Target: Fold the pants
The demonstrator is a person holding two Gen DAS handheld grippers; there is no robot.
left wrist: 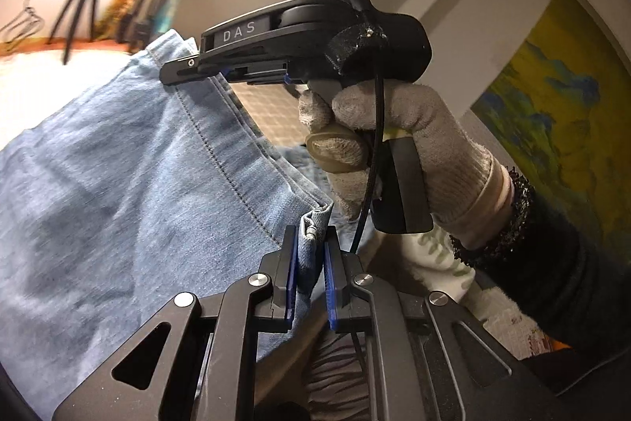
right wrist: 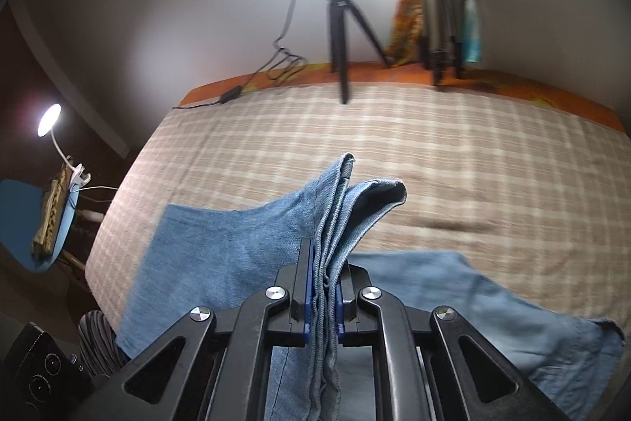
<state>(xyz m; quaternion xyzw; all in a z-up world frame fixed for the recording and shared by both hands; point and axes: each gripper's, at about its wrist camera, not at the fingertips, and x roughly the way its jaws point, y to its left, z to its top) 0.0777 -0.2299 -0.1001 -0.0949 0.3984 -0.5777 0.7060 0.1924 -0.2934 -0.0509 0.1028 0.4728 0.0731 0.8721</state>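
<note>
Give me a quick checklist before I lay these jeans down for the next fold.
1. Left tongs shut on the jeans: ok.
2. Right tongs shut on a bunched stack of denim layers: ok.
3. Edges of those layers lined up: not ok, they splay apart past the pads.
4. Checked bedspread bare ahead of the fabric: ok.
5. Tripod at the far edge, apart from the jeans: ok.
6. Legs aligned underneath: cannot tell.
</note>
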